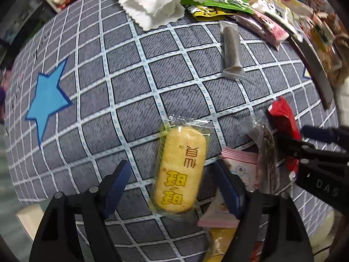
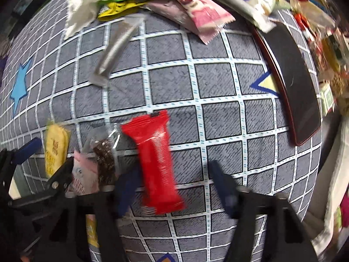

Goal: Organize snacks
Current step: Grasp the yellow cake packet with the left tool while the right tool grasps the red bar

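A yellow rice-cracker pack lies on the grey checked cloth. My left gripper points down over it, open, one blue pad on each side and neither touching. To its right lie a pink packet, a brown bar in clear wrap and a red packet. My right gripper straddles the red packet; the right pad stands clear of it, so the jaws are open. In the right wrist view the left gripper sits at the left over the yellow pack.
A grey stick sachet lies alone farther up the cloth. A white cloth, a green packet and several other snacks pile along the top edge. A dark curved tray borders the right side. A blue star marks the cloth's left.
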Motion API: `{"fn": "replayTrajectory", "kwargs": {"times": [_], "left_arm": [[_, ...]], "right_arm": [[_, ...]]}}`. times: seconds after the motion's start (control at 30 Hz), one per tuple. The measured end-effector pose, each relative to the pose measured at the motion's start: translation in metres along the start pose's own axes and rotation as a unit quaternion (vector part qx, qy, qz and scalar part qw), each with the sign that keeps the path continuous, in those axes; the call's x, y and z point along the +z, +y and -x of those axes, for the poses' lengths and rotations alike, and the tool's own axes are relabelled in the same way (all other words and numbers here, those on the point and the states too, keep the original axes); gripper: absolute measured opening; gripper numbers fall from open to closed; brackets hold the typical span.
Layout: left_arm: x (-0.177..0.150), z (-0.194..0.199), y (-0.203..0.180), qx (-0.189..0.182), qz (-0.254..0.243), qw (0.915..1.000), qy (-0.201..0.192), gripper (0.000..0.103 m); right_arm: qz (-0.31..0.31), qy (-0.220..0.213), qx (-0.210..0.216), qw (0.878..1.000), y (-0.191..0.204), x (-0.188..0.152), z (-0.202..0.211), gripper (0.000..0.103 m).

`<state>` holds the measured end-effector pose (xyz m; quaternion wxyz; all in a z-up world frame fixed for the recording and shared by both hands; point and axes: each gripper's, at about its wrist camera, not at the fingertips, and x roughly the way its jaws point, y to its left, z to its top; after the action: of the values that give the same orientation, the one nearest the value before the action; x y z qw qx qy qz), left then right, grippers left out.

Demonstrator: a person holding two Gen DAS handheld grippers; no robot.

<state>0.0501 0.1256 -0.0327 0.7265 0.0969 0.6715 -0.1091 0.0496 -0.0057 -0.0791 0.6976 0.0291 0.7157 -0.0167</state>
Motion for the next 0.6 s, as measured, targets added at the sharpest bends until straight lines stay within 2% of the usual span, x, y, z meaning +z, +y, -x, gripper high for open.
{"fn": "replayTrajectory", "kwargs": {"times": [0.03,0.07,0.1,0.13,0.27,0.43,0.5,0.6], "left_arm": [[0.003,0.000,-0.002,0.001,0.000,1.0000,-0.002,0.073],[0.001,0.002,-0.005,0.001,-0.002,1.0000,-0.007,0.061],[-0.003,0.006,-0.009,0.001,-0.008,0.9999,-0.011,0.043],[-0.008,0.008,-0.014,0.003,-0.013,0.9999,-0.010,0.040],[-0.044,0.012,-0.006,0.006,0.014,0.9999,0.003,0.040],[-0.125,0.016,-0.005,0.010,0.046,0.9988,0.015,0.040],[-0.153,0.015,-0.006,0.012,0.060,0.9978,0.026,0.040],[-0.176,0.016,-0.010,0.011,0.078,0.9967,0.019,0.044]], "right_arm": [[0.002,0.001,-0.001,1.000,0.003,-0.001,0.001,0.037],[0.003,0.003,-0.001,1.000,0.006,-0.004,0.004,0.030],[0.003,0.005,0.002,1.000,0.006,-0.009,0.005,0.029],[0.005,0.007,0.007,1.000,0.008,-0.010,0.005,0.029],[0.010,0.016,0.018,1.000,-0.005,-0.044,0.007,0.028],[0.019,0.045,0.023,0.999,-0.019,-0.100,-0.005,0.028],[0.028,0.047,0.015,0.998,-0.022,-0.126,-0.008,0.028],[0.051,0.037,-0.008,0.998,-0.013,-0.156,-0.011,0.029]]}}
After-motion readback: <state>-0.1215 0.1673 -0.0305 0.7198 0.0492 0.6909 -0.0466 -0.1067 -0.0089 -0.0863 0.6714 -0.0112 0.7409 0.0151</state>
